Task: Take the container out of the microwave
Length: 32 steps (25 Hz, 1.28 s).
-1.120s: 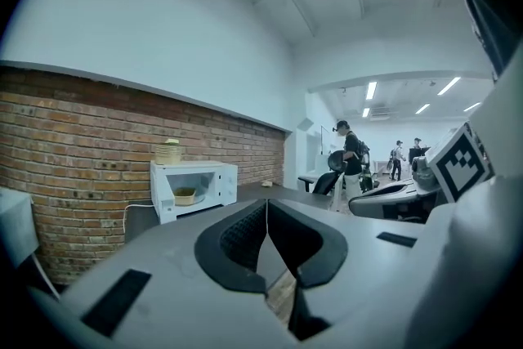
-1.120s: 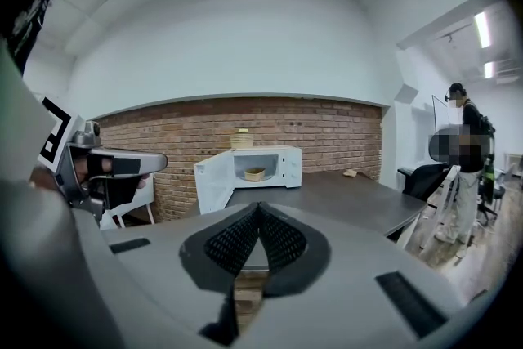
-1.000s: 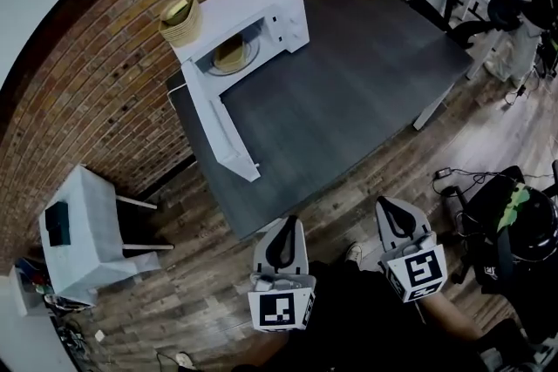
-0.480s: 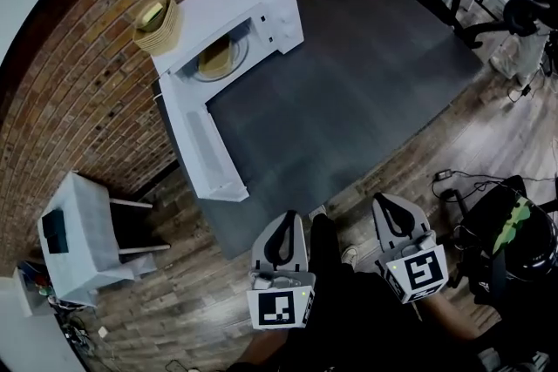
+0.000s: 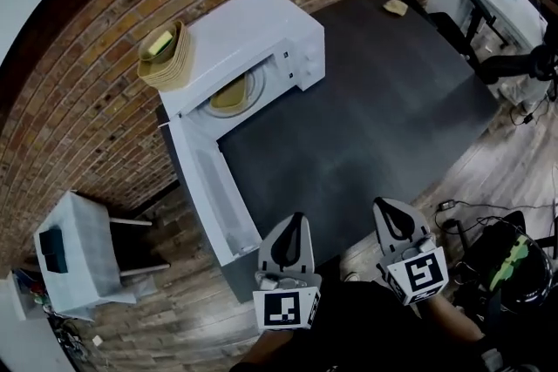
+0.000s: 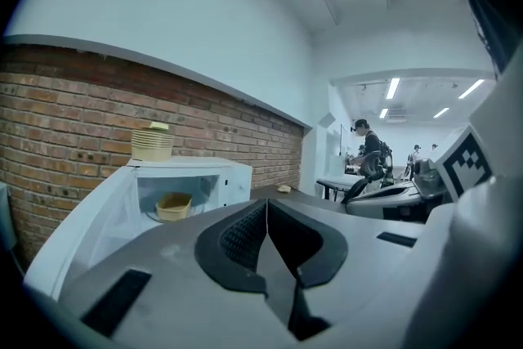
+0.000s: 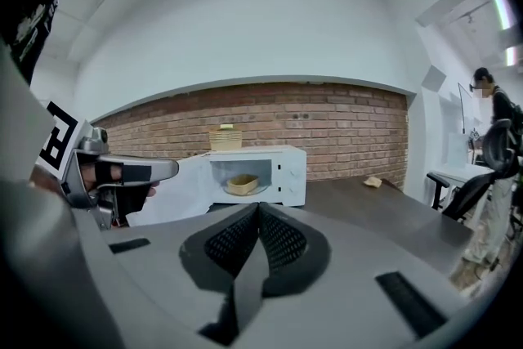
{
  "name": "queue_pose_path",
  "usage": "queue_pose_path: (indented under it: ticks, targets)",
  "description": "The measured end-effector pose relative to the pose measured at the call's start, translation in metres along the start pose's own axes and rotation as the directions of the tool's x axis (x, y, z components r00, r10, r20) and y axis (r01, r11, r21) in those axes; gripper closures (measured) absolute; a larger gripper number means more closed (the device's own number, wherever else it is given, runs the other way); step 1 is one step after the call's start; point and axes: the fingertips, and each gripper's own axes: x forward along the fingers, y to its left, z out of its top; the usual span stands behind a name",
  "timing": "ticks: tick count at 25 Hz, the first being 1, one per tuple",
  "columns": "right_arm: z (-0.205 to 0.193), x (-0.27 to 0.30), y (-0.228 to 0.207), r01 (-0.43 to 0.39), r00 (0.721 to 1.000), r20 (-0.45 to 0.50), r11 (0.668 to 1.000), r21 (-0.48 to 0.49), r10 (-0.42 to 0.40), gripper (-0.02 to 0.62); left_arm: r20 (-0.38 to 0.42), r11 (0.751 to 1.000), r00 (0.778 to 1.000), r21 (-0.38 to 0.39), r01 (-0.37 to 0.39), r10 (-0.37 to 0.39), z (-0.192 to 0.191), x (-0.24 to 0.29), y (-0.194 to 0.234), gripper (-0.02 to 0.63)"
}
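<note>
The shallow tan container (image 5: 228, 91) is parked inside the open white box microwave (image 5: 253, 39), way off from both claws. The grey left gripper (image 5: 294, 220) and grey right gripper (image 5: 389, 206) are pinched fully shut, nothing held.

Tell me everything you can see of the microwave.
The microwave is a white box, plastic or painted metal by its look. It stands upright at the far left corner of the dark table, its back toward the brick wall. Its door is swung wide open at its left side. Inside, a tan container sits on the round plate. Two knobs show on the control panel right of the opening. A stack of tan bowls rests on its top.
</note>
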Motion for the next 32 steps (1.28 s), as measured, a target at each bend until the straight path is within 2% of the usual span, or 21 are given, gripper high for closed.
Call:
queue_pose_path:
  ticks: [4, 9, 14, 17, 22, 26, 29, 32]
  targets:
    - [0.024, 0.038, -0.003, -0.005, 1.000, 0.004, 0.999, -0.036, 0.005, 0.532, 0.020, 0.999, 1.000, -0.036, -0.011, 0.012, 0.009, 0.028, 0.029, 0.594]
    - [0.028, 0.079, -0.005, -0.005, 0.999, -0.045, 1.000, -0.022, 0.004, 0.532, 0.009, 0.998, 0.999, -0.063, -0.031, 0.032, 0.012, 0.048, 0.057, 0.594]
    - [0.031, 0.120, 0.004, -0.112, 0.991, -0.082, 0.992, -0.051, 0.107, 0.532, -0.033, 0.989, 0.993, -0.095, -0.112, 0.109, 0.011, 0.056, 0.080, 0.594]
    - [0.034, 0.153, 0.011, -0.196, 0.978, -0.086, 0.976, -0.093, 0.189, 0.532, -0.048, 0.977, 0.983, -0.111, -0.181, 0.176, 0.007, 0.063, 0.096, 0.593]
    - [0.032, 0.197, 0.028, -0.354, 0.931, -0.158, 0.920, -0.167, 0.330, 0.532, -0.072, 0.942, 0.949, -0.119, -0.314, 0.307, -0.002, 0.066, 0.118, 0.593]
    - [0.032, 0.235, 0.037, -0.466, 0.884, -0.174, 0.853, -0.235, 0.435, 0.532, -0.107, 0.911, 0.918, -0.121, -0.394, 0.383, -0.013, 0.073, 0.131, 0.594]
    - [0.031, 0.259, 0.044, -0.523, 0.852, -0.173, 0.800, -0.295, 0.494, 0.532, -0.108, 0.886, 0.894, -0.128, -0.446, 0.435, -0.016, 0.076, 0.138, 0.594]
    - [0.027, 0.285, 0.053, -0.561, 0.827, -0.196, 0.750, -0.350, 0.527, 0.531, -0.123, 0.850, 0.864, -0.155, -0.503, 0.489, -0.022, 0.077, 0.146, 0.593]
